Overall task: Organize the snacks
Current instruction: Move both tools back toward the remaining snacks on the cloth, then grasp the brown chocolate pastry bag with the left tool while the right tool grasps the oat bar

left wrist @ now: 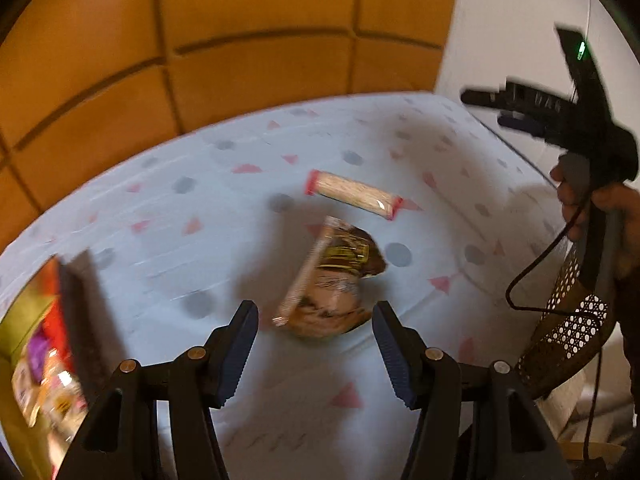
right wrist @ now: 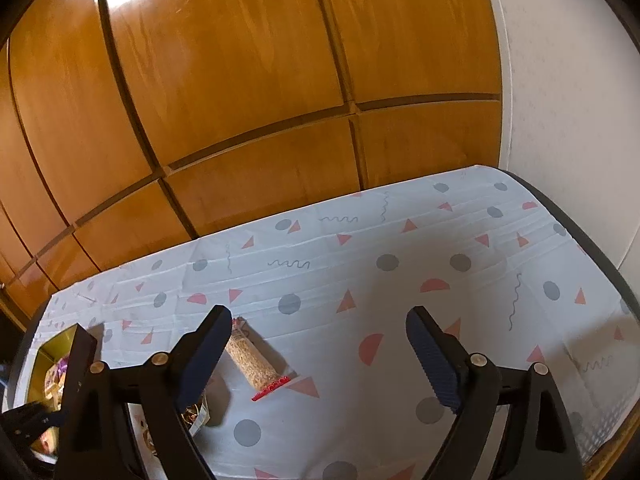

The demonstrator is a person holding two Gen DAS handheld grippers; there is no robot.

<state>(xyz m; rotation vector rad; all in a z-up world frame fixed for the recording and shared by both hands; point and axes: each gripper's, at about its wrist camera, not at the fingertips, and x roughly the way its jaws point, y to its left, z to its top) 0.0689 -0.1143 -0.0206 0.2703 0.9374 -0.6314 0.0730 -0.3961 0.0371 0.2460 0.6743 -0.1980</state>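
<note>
Left tongs [left wrist: 316, 354] gape over the brown packet [left wrist: 334, 280]; right tongs [right wrist: 316, 360] open, empty. Slippery wrapper may squirt sideways toward the stick [left wrist: 354, 195].

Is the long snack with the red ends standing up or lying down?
Lying down. The long snack rests flat on its side on the tablecloth, both red ends touching the cloth, apart from the brown snack bag.

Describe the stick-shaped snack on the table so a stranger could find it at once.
Start from the table, covered in a pale cloth with grey dots and pink triangles. Two loose snacks lie near its middle, right of the snack box. The stick snack is the long, thin, clear tube of beige filling with red crimped ends, lying flat; its neighbour is a wide, crumpled brown packet.
</note>
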